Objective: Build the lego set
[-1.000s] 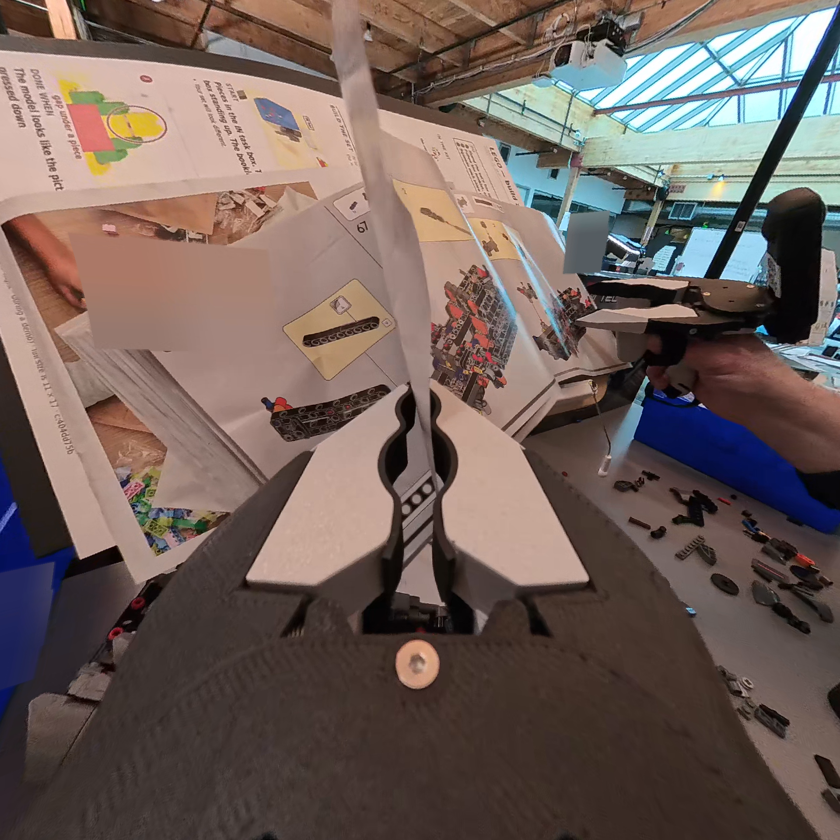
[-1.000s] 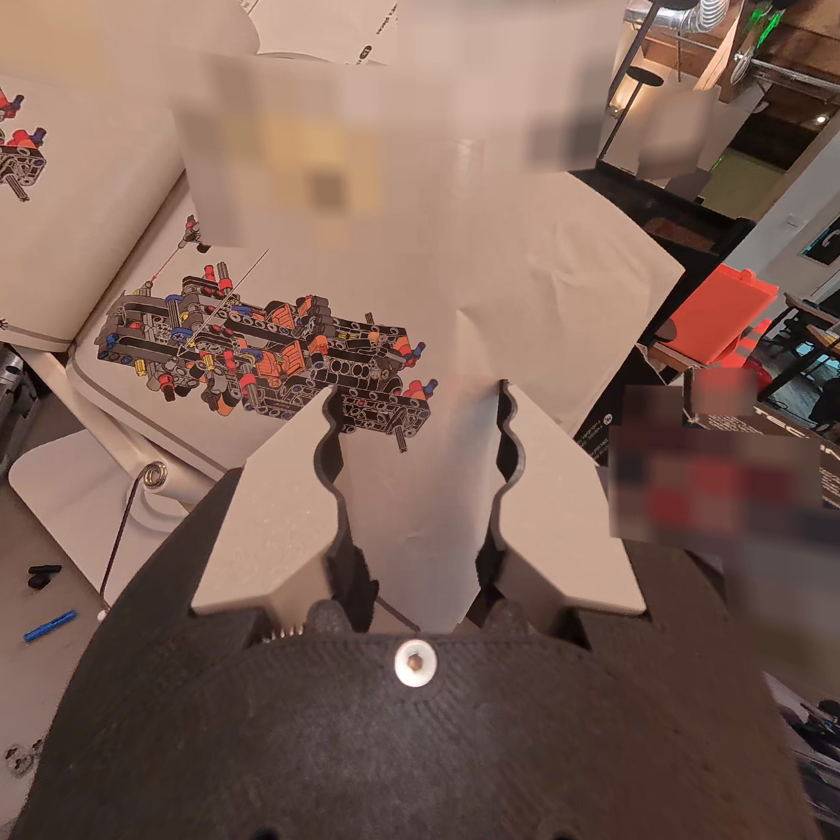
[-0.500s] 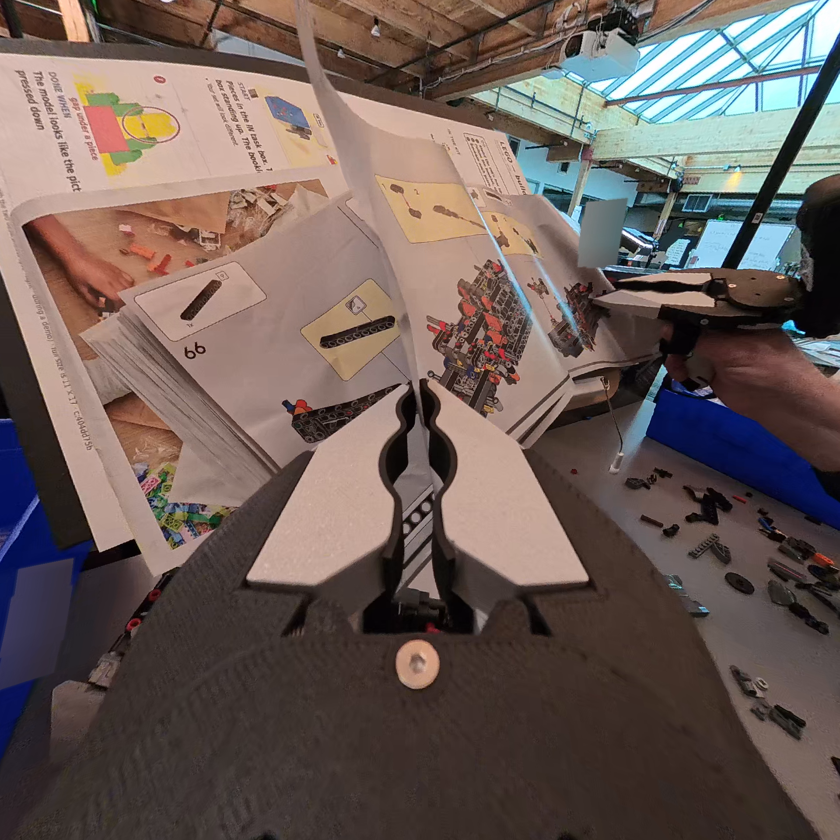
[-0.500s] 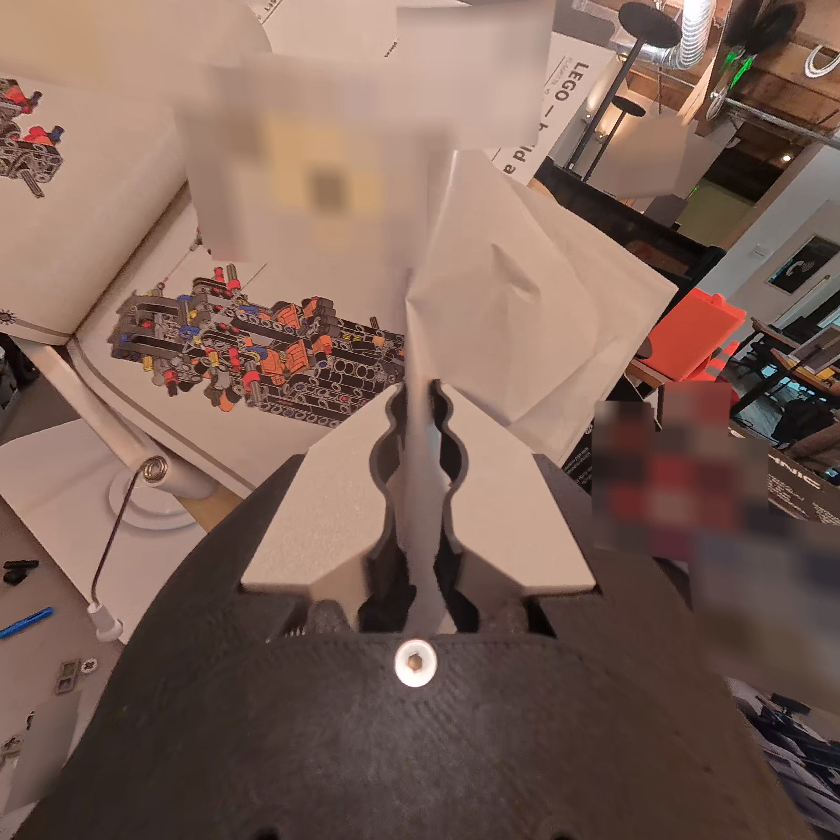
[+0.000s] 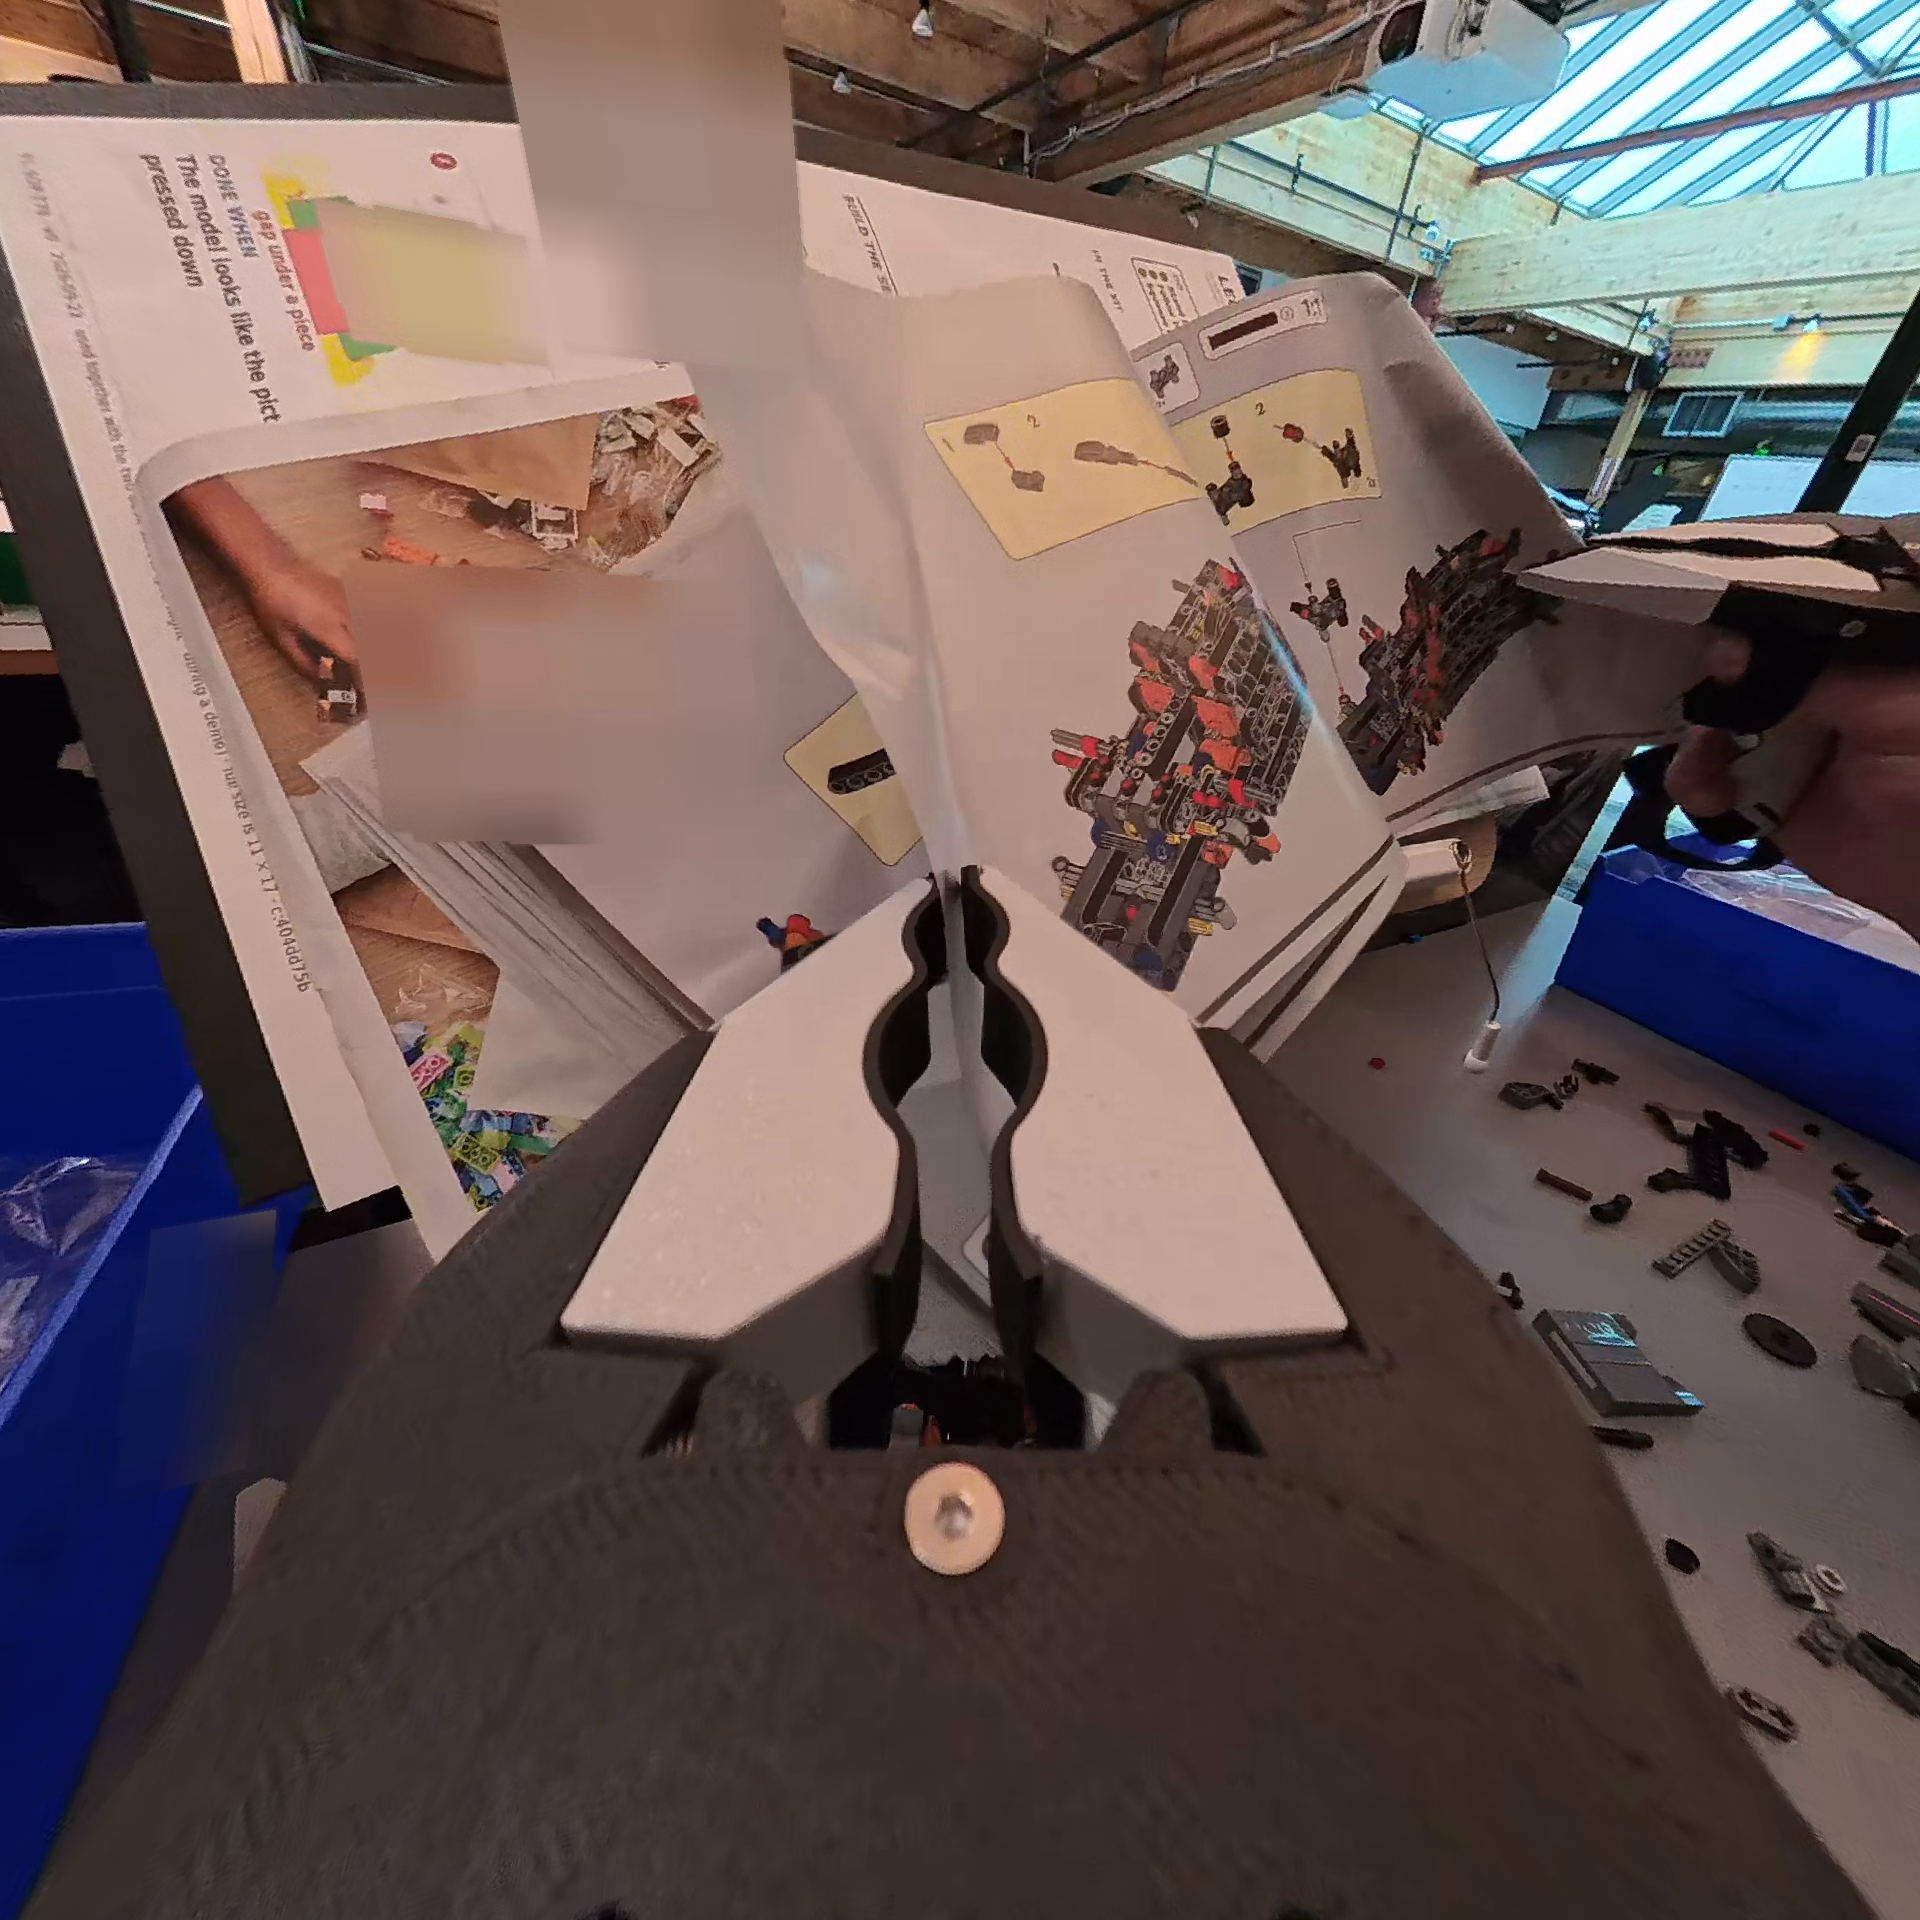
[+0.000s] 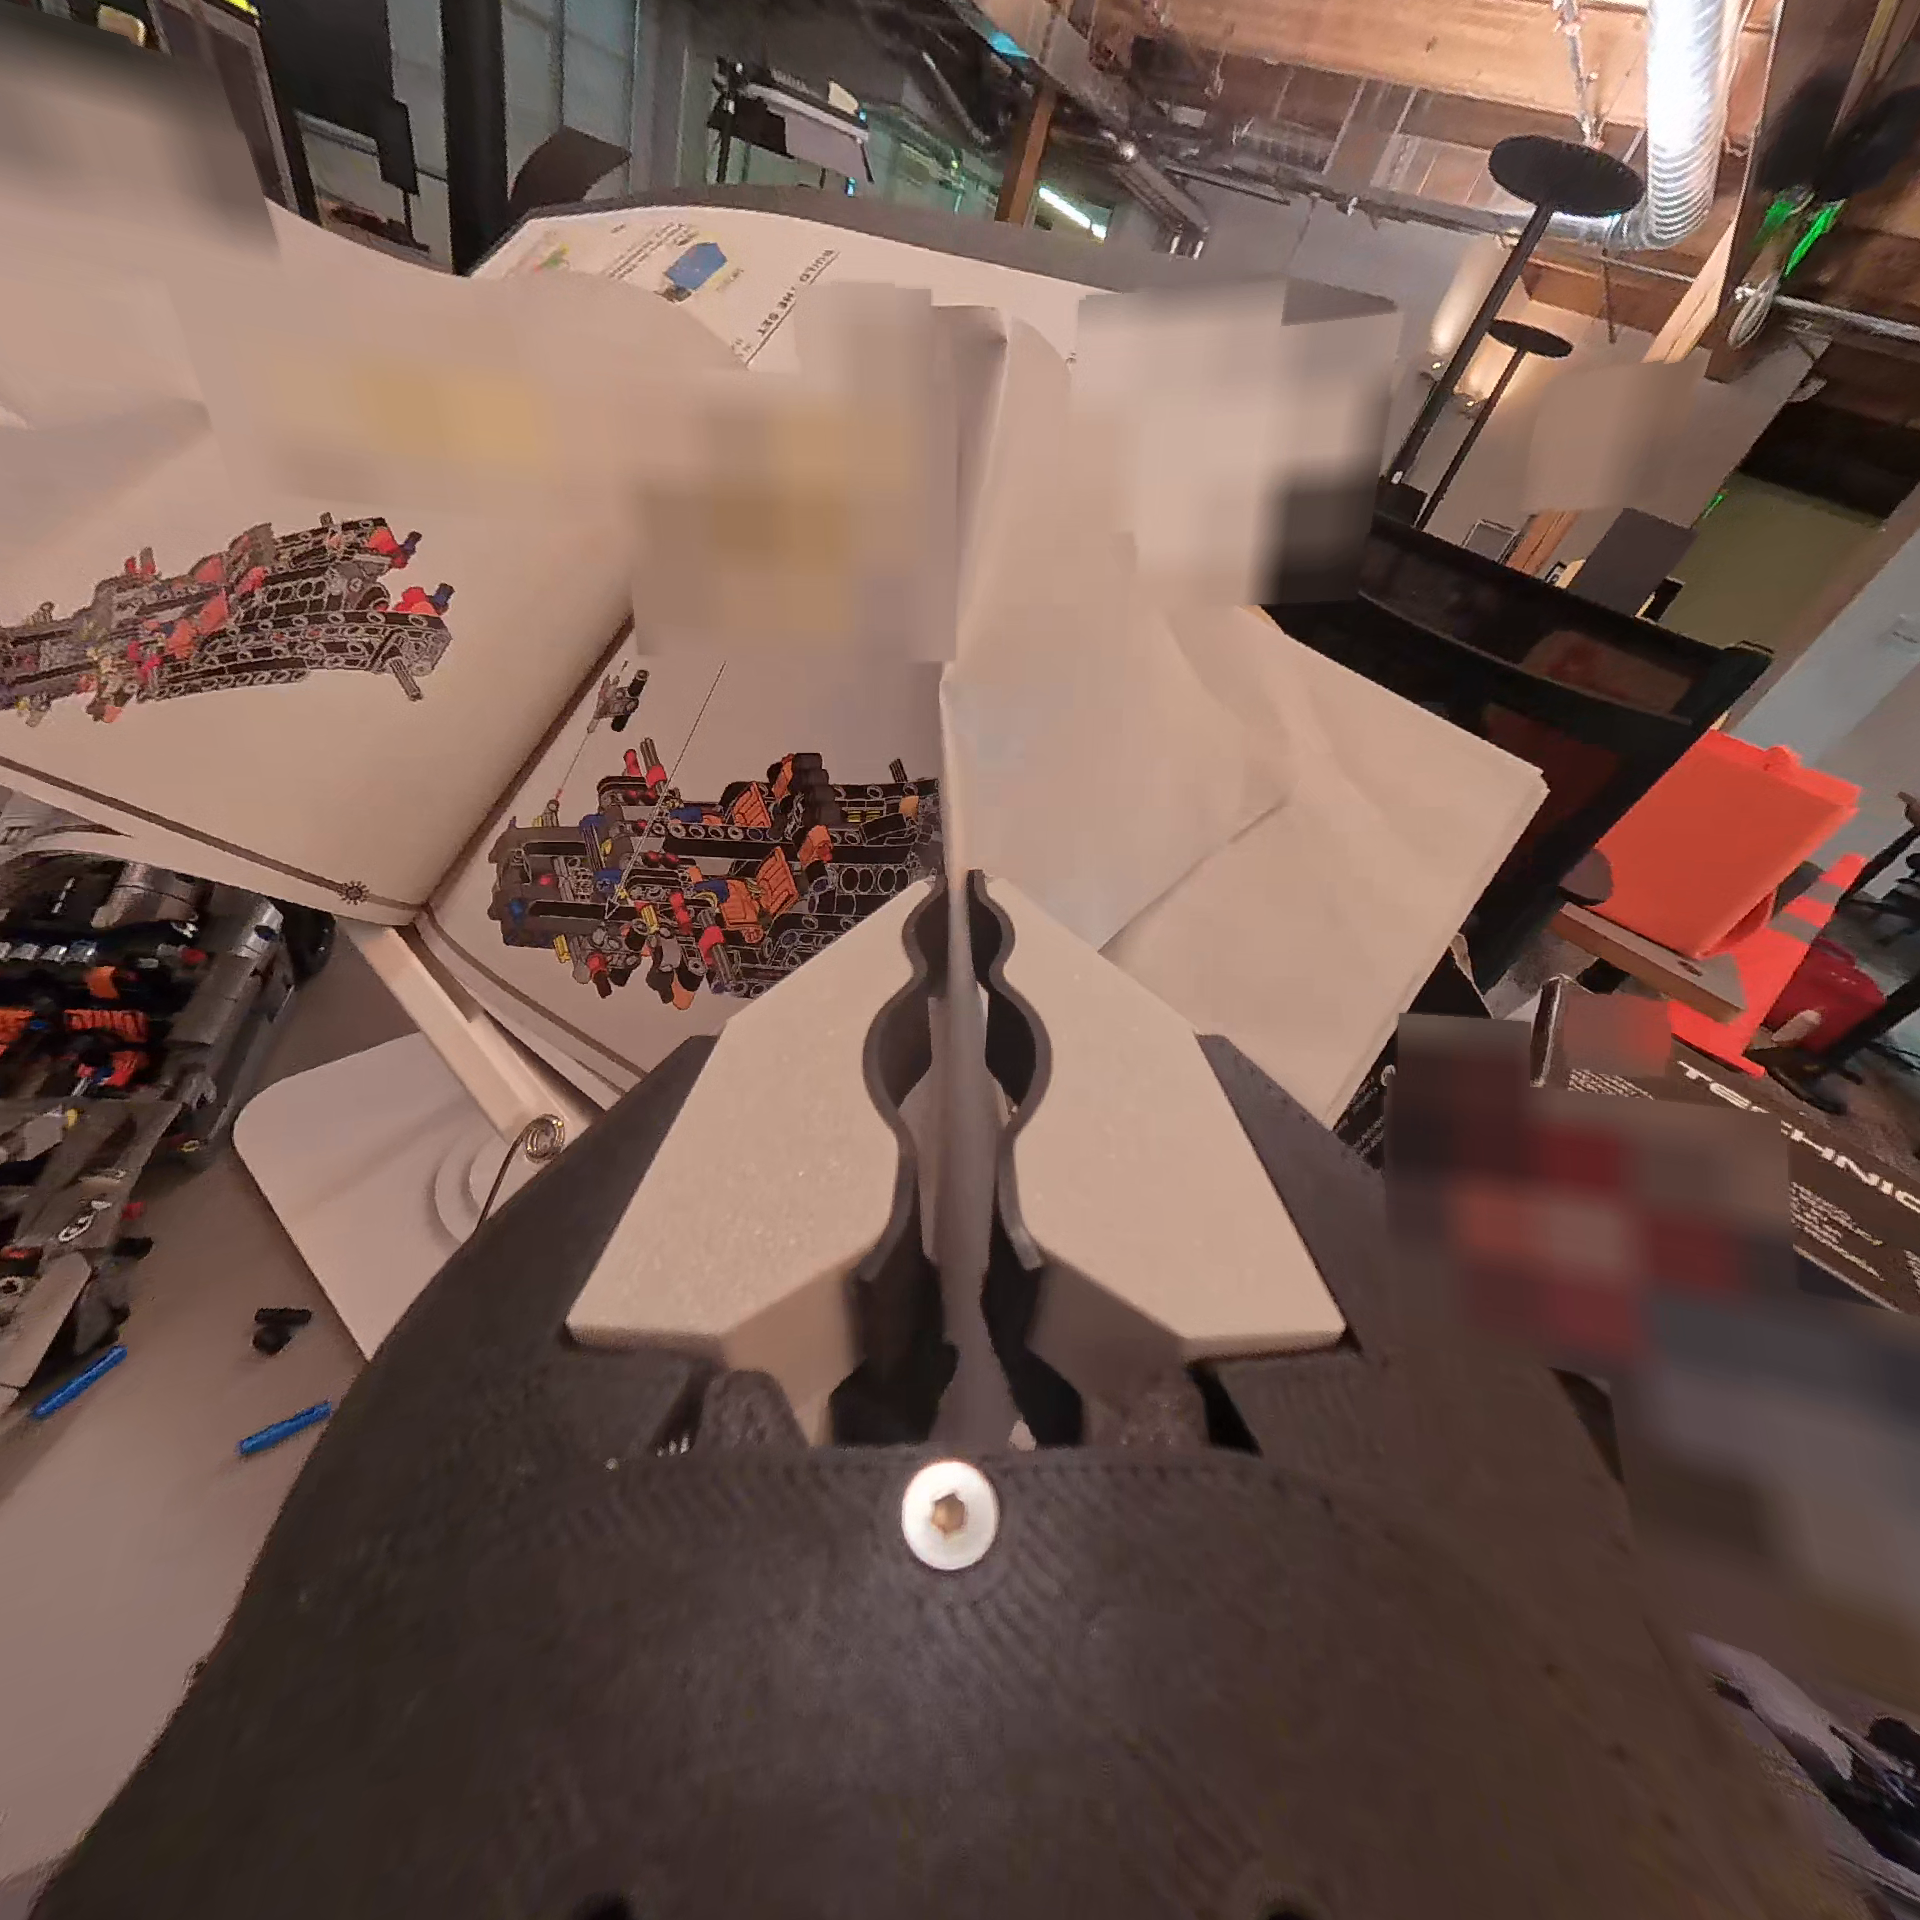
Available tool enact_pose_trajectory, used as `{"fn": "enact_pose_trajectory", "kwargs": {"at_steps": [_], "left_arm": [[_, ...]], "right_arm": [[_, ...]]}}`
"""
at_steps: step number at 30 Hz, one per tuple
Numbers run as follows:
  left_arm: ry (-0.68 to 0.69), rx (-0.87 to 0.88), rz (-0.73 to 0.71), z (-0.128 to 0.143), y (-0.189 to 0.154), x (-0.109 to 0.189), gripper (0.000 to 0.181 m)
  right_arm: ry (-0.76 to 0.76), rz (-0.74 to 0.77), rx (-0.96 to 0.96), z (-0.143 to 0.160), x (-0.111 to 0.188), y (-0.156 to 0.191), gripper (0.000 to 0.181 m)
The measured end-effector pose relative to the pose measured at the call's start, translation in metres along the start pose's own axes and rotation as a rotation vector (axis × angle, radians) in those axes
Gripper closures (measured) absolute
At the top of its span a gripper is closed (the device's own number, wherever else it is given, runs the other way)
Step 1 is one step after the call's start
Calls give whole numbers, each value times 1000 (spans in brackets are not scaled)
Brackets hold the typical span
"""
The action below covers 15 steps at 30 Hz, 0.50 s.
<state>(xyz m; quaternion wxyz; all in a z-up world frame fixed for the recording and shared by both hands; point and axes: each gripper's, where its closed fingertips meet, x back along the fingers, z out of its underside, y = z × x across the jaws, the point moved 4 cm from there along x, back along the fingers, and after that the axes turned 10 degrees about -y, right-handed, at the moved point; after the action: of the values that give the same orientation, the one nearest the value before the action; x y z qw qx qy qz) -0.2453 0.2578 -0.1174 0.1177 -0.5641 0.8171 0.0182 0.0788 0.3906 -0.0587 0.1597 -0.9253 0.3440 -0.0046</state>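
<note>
The instruction booklet [image 5: 1122, 644] stands open on a stand against a dark board with a printed poster. My left gripper [image 5: 956, 878] is shut on the lower edge of one booklet page [image 5: 914, 582] and holds it upright on edge. My right gripper [image 6: 958, 883] is shut on the edge of another page [image 6: 1143, 769] at the booklet's right side; it also shows in the left wrist view [image 5: 1704, 577], held by a hand. The booklet [image 6: 582, 727] shows drawings of the dark model. Loose dark lego pieces [image 5: 1704, 1174] lie on the table at right.
Blue bins [image 5: 1745, 997] stand at the right and far left [image 5: 73, 1143]. A partly built model with orange parts [image 6: 94, 1018] sits left of the white stand base [image 6: 353, 1153]. Blue pins [image 6: 281, 1429] lie on the table. An orange object [image 6: 1714, 852] is behind at right. Some 30 centimeters of space lies between my two pairs of fingers.
The right gripper closed on a page edge and lifted it. The left gripper kept its page and swung it further over, with the booklet's pages fanning to the right.
</note>
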Motion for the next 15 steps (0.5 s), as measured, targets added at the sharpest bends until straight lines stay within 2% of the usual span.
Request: {"fn": "enact_pose_trajectory", "kwargs": {"at_steps": [15], "left_arm": [[4,-27,-11,0,2,1,181]], "right_arm": [[0,-13,-29,1,0,0,179]]}}
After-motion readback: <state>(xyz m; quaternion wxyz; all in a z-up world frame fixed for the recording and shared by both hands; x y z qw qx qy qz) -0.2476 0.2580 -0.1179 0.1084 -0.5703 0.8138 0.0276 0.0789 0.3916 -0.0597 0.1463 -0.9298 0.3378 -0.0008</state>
